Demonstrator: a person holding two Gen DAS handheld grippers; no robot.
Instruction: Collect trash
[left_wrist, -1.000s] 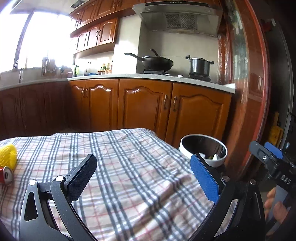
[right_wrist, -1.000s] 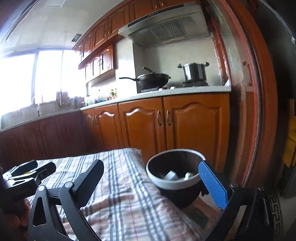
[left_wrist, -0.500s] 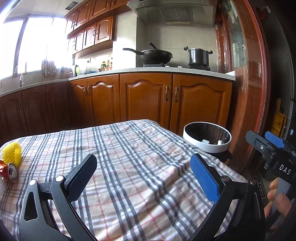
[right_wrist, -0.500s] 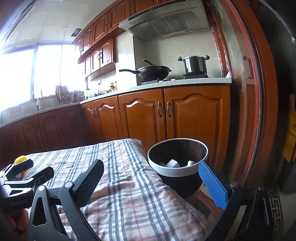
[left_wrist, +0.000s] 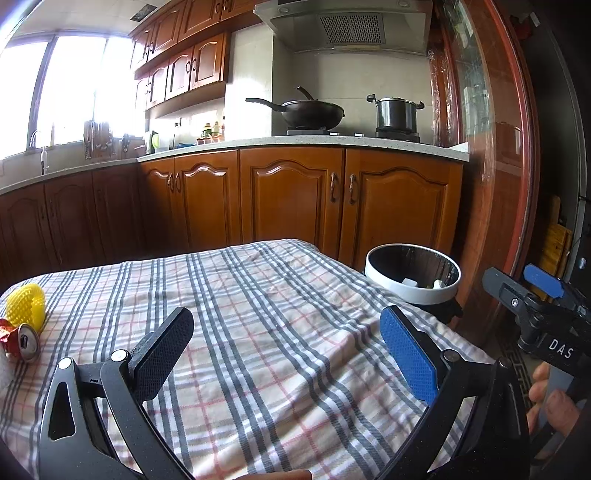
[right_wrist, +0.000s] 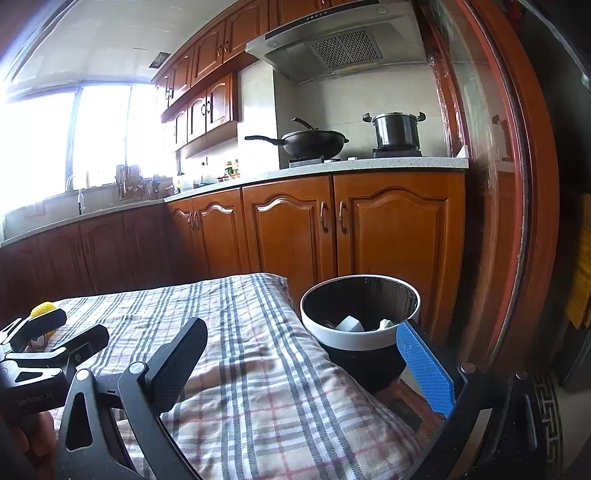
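Note:
A black trash bin with a white rim (left_wrist: 412, 288) (right_wrist: 360, 334) stands on the floor off the table's right edge, with white scraps inside. A yellow foam net (left_wrist: 25, 303) (right_wrist: 43, 307) and a crushed red can (left_wrist: 23, 341) lie at the table's far left. My left gripper (left_wrist: 286, 350) is open and empty over the checked tablecloth (left_wrist: 258, 317); it also shows in the right wrist view (right_wrist: 55, 332). My right gripper (right_wrist: 299, 363) is open and empty at the table's right edge beside the bin; it also shows in the left wrist view (left_wrist: 524, 284).
Wooden kitchen cabinets (left_wrist: 295, 199) with a countertop, a wok (left_wrist: 310, 112) and a pot (left_wrist: 397, 114) stand behind the table. A red door frame (right_wrist: 517, 221) is on the right, close to the bin.
Both views have tilted so more of the table shows. The can and foam net have come further into the left wrist view. Both grippers stay open and empty.

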